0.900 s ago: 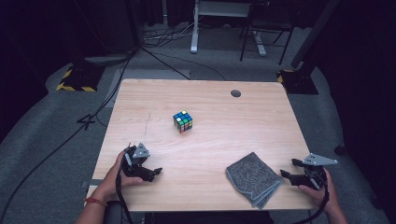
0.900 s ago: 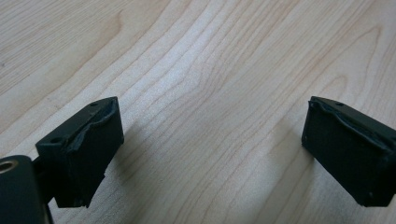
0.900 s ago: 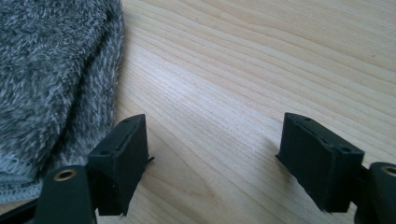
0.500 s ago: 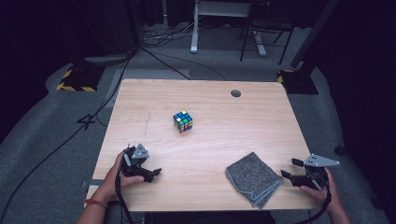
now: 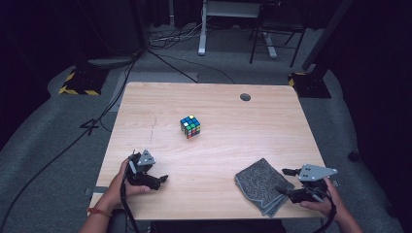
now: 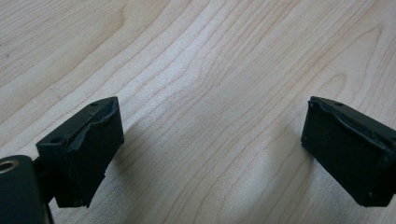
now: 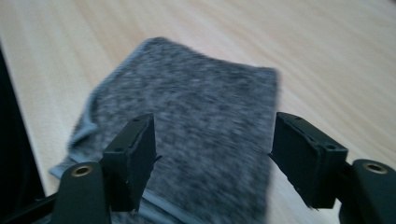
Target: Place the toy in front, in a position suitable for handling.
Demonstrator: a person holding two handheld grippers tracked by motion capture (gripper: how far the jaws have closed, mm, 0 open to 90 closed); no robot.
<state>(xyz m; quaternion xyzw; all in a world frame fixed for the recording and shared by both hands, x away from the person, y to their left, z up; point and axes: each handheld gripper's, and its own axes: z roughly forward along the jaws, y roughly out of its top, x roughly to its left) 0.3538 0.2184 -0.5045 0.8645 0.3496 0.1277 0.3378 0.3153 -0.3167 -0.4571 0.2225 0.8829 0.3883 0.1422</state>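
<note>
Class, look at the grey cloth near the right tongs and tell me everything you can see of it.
The cloth is a folded piece of speckled dark grey fabric that looks soft and knitted, with a paler hem along its edges. Its layers show stacked at the near corner. It lies flat on the wooden table, near the front right edge, turned at an angle to it. The right tongs are over its near end with their jaws apart, the fabric seen between them; whether they touch it cannot be told.

The table [image 5: 233,141] is pale, matt wood with visible grain, the folded grey cloth [image 5: 262,184] near its front edge looks soft and nubbly, the Rubik's cube [image 5: 190,126] is glossy plastic, and the grippers' jaws are matt black.
</note>
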